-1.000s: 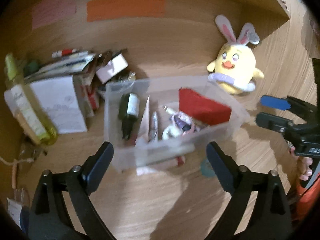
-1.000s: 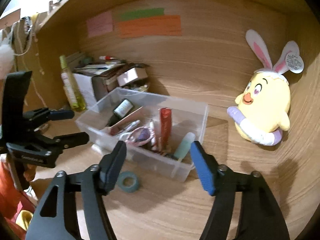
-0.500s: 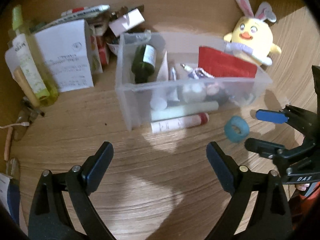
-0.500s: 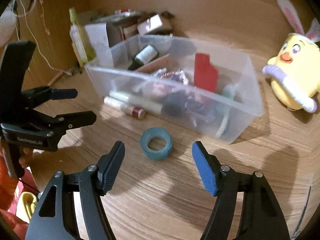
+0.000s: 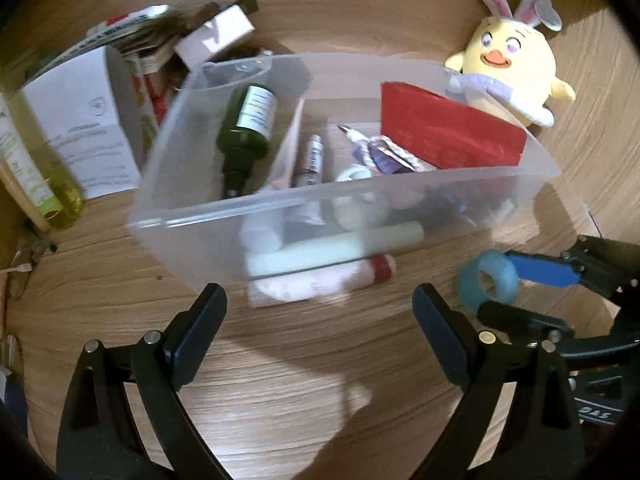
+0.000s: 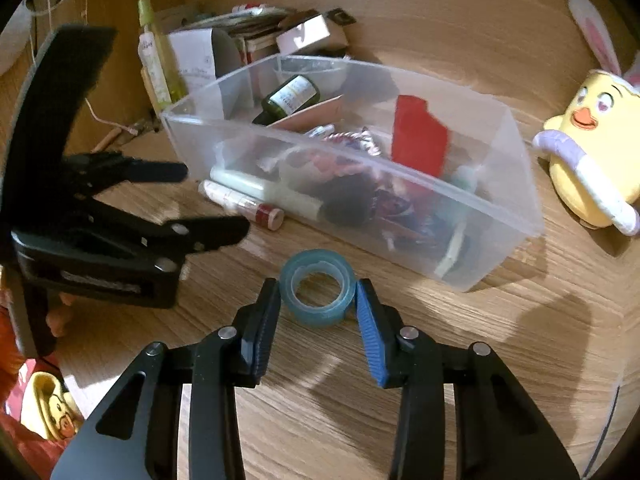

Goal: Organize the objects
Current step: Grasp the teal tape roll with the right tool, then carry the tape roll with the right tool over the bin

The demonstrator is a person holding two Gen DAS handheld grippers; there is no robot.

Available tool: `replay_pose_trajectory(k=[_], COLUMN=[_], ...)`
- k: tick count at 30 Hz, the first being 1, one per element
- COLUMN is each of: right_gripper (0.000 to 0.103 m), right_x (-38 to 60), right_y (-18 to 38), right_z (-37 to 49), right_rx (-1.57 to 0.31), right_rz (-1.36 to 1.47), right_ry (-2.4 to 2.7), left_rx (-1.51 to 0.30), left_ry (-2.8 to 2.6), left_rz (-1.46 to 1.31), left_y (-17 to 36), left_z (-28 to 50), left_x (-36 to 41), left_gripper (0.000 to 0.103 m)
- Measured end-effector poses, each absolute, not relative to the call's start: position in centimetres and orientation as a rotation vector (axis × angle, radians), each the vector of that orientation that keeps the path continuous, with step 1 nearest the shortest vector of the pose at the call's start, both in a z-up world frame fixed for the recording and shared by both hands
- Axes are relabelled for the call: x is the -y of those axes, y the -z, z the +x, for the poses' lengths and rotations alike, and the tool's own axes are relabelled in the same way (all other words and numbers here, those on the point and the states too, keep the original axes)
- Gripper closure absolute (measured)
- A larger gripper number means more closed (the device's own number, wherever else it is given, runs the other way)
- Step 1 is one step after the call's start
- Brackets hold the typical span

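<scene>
A blue tape roll [image 6: 317, 288] lies on the wooden desk in front of a clear plastic bin [image 6: 516, 200]. My right gripper [image 6: 316, 296] has closed on the tape roll, a finger touching each side; it also shows in the left wrist view [image 5: 496, 292] with the roll [image 5: 488, 280]. My left gripper [image 5: 320, 320] is open and empty, just in front of the bin [image 5: 200, 216]. A red-capped white tube [image 5: 316, 284] lies on the desk against the bin's front wall. The bin holds a green bottle [image 5: 248, 128], a red card [image 5: 448, 132] and several small items.
A yellow bunny-eared plush [image 5: 512, 68] stands right of the bin. Boxes and papers [image 5: 92, 120] and a yellow-green bottle [image 5: 36, 184] crowd the left. A wooden back wall rises behind. A cable [image 6: 108, 124] lies at the left.
Both grippers moved forward toward the bin. My right gripper went from wide open to closed around the tape roll. The left gripper stayed open.
</scene>
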State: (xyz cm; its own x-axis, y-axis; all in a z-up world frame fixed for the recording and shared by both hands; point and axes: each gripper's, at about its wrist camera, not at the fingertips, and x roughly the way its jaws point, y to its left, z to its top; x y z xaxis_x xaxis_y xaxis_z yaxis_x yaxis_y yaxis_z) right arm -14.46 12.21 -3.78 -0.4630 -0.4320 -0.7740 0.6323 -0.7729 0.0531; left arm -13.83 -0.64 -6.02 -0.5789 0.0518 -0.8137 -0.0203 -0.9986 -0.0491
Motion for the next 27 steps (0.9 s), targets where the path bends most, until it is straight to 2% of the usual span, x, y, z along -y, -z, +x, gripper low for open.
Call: replay_pose_trajectory(k=[9, 11, 20, 27], right_gripper=[0.068, 0.068, 0.068, 0.068], right_x=[-15.2, -15.7, -16.1, -16.0], right_y=[3.0, 3.0, 2.7, 1.6], right_z=[-14.4, -14.6, -14.5, -14.3], right_rx=[-0.225, -0.205, -0.18, -0.159], right_rz=[1.07, 1.074, 1.057, 1.028], right_ry=[2.253, 2.255, 2.278, 2.289], left_rx=[0.142, 0.138, 0.203, 0.117], left_ry=[-2.774, -2.8, -2.785, -2.823], left_rz=[-1.508, -1.504, -1.483, -1.39], left_y=[7.2, 7.1, 7.0, 6.0], left_z=[-15.2, -15.2, -14.0, -10.8], left_x=[-0.6, -0.7, -0.3, -0.5], left_gripper=[0.009, 0.019, 0.019, 0.019])
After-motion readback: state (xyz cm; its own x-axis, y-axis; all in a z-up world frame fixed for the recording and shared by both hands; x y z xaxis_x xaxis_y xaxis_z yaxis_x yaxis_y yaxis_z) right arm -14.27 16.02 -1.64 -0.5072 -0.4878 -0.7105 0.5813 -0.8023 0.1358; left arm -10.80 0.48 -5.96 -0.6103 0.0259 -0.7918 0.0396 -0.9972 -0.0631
